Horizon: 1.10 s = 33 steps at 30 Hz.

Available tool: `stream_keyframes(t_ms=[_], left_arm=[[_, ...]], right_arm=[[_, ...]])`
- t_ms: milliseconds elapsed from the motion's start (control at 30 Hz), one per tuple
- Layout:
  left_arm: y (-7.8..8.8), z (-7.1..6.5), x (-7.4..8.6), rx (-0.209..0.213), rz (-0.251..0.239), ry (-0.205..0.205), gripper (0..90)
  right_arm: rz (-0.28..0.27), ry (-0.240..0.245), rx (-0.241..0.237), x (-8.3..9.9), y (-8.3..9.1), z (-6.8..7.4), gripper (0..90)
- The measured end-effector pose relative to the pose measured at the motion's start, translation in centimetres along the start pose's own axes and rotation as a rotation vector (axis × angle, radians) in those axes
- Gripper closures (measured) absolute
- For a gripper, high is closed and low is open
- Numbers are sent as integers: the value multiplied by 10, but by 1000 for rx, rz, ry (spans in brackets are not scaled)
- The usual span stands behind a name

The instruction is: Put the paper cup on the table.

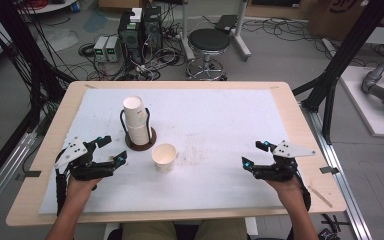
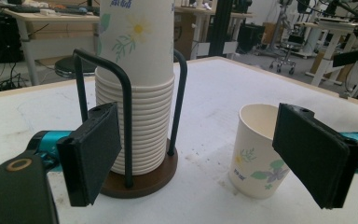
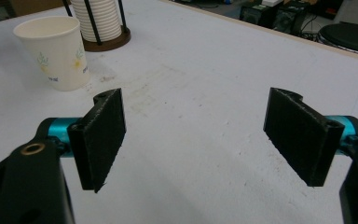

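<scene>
- A single paper cup [image 1: 164,157] stands upright on the white counter [image 1: 220,125], mouth up, nothing visible inside it.
- Just to its far left, a stack of paper cups [image 1: 135,120] sits nested in a dark wire holder [image 1: 140,141] with a round brown base.
- The left tool [image 1: 111,150], near left, has its jaws spread wide and grips nothing; the lone cup is just to its right.
- The right tool [image 1: 254,152], near right, also gapes wide and empty, well apart from both cups.
</scene>
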<state>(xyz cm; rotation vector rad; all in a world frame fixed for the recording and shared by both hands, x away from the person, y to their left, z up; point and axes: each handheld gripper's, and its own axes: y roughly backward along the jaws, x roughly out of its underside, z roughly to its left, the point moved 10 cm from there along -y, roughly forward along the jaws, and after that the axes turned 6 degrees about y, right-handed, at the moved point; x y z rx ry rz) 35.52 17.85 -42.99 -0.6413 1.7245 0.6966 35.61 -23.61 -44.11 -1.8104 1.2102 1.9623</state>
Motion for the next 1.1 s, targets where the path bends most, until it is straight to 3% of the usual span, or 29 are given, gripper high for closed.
stream_keyframes(t_ms=[533,1100], left_arm=[[-2,-7,3,13,8,-8,158],[0,-3,4,-1,7,-5,159]], right_arm=[[8,12,5,0,-1,3,211],[5,12,1,1,-2,1,211]])
